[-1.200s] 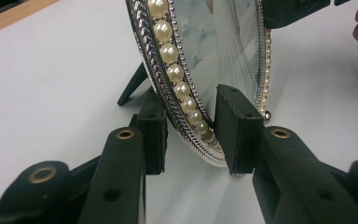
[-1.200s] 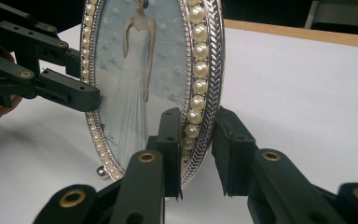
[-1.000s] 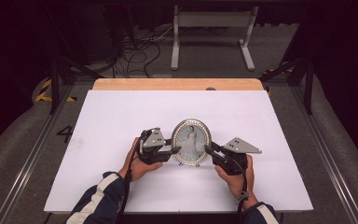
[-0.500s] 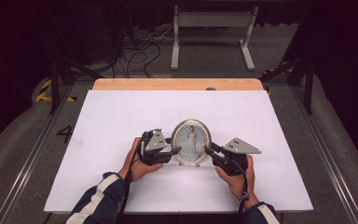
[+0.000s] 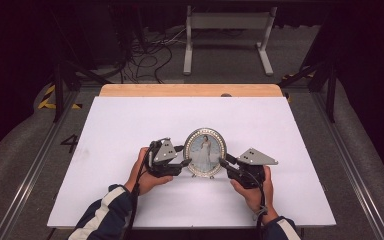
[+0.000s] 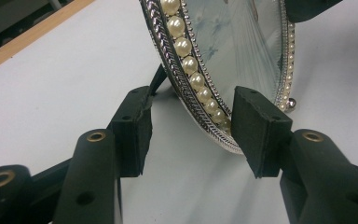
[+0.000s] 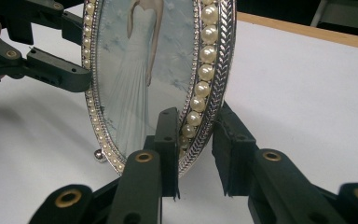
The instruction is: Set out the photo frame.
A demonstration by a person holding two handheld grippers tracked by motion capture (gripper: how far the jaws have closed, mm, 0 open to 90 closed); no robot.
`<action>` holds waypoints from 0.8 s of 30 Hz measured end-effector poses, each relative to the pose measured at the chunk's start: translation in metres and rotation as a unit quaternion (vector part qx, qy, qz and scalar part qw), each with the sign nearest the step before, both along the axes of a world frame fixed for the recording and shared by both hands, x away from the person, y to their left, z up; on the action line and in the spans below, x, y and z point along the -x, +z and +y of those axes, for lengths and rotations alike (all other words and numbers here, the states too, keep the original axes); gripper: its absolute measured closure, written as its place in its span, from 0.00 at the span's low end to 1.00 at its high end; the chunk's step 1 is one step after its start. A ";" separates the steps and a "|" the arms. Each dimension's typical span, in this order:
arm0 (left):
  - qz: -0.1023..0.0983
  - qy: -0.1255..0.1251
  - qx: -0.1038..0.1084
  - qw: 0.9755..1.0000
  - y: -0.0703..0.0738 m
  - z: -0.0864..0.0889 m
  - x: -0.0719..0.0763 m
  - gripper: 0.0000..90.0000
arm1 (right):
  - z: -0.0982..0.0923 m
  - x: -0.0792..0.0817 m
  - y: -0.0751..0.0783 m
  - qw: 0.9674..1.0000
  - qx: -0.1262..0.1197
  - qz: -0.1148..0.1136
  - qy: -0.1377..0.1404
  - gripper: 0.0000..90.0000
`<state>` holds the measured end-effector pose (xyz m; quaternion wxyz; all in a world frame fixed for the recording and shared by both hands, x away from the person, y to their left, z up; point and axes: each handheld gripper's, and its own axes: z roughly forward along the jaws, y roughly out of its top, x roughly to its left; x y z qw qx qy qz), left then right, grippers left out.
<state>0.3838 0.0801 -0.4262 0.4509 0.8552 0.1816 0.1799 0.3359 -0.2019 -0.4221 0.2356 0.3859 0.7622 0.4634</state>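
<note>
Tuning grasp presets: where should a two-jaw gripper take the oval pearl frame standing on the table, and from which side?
Take the oval frame by its thin metal rim low on a side edge, coming in sideways, one jaw in front and one behind. It stands upright facing the person, so the edges are open. The left gripper straddles the rim open; the right gripper looks close to pinching it.

Cropped frame, half-hidden stand

In the left gripper view the oval picture frame (image 6: 223, 70) runs off the top edge, and its rear stand (image 6: 157, 79) is mostly hidden behind the rim at centre. In the right gripper view the portrait's head is cut off at the top; the frame's lower edge sits behind the right gripper (image 7: 193, 154).
</note>
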 end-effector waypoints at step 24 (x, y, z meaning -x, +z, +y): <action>-0.018 0.005 -0.019 1.000 0.002 -0.002 0.002 0.49 | 0.002 0.000 0.005 0.997 0.069 -0.013 0.034 0.75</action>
